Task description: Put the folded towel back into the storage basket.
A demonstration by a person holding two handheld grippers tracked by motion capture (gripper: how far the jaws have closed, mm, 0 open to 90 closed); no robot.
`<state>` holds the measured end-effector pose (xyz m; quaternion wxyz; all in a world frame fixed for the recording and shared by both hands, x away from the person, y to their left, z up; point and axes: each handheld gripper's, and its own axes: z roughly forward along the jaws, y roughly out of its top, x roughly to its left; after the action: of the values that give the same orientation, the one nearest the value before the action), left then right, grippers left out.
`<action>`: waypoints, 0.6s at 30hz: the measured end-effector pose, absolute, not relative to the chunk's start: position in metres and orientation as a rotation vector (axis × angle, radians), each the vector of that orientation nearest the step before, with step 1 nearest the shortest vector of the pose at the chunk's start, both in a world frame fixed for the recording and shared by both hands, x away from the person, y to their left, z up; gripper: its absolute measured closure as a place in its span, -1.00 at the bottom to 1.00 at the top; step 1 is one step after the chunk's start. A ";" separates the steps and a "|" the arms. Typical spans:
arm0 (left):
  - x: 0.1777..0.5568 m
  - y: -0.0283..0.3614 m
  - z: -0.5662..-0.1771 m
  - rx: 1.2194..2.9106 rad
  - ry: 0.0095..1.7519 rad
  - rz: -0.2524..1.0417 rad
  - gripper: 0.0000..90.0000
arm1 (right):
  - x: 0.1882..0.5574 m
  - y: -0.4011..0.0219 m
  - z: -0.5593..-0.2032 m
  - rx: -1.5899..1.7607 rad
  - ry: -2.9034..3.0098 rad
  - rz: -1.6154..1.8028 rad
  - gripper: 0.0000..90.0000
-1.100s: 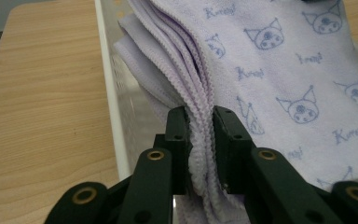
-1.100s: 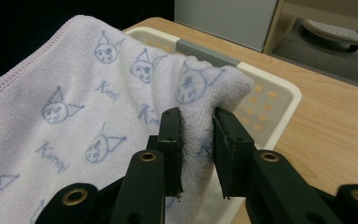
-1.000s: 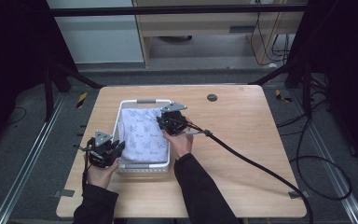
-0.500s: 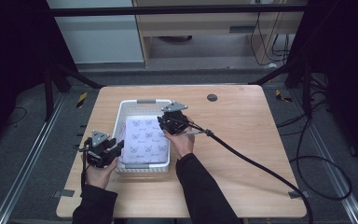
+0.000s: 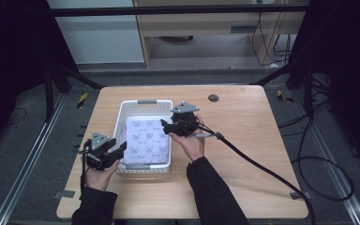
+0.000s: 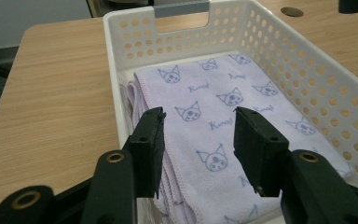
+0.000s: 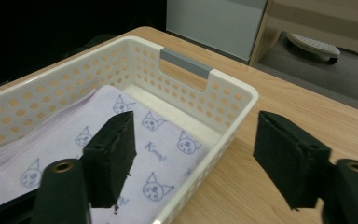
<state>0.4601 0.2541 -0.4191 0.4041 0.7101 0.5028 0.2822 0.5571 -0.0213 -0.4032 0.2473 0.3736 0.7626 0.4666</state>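
A wooden table (image 5: 243, 140) takes up the centre of the high view, and a white perforated basket (image 5: 122, 123) is seen on its left half, a little left of the frame's middle. Inside the basket a folded lilac towel (image 5: 147, 140) printed with small cat faces is laid flat on the floor, its folded edges stacked along the wall at the left of the left gripper view and a strip of bare basket floor left beyond it toward the grey-handled end. The right gripper (image 5: 168, 128) is held over the basket's rim at the centre of the high view; in the right gripper view its jaws are spread wide and nothing is held between them, one jaw above the towel and the other outside the wall, above the wood. The left gripper (image 5: 122, 149) is held at the basket's near corner, lower left of centre; in the left gripper view its jaws are parted with a clear gap, nothing is gripped, and the towel is seen beyond them. The placing of the towel is judged to be done, with only the withdrawal of both grippers left.
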 end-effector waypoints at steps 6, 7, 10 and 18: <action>0.456 0.252 -0.418 1.799 1.247 0.713 0.07 | 0.545 -0.038 -0.403 0.994 2.065 1.259 -0.59; 0.456 0.251 -0.417 1.805 1.240 0.713 0.05 | 0.542 -0.042 -0.403 0.995 2.061 1.260 -0.61; 0.454 0.251 -0.418 1.809 1.234 0.716 -0.01 | 0.534 -0.056 -0.405 1.007 2.053 1.262 -0.67; 0.450 0.251 -0.419 1.813 1.216 0.719 -0.14 | 0.513 -0.097 -0.409 1.048 2.015 1.283 -0.73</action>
<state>0.4503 0.2509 -0.4189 0.4093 0.7197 0.4828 0.2854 0.5133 -0.0973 -0.4089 0.2636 0.3874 0.7451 0.4746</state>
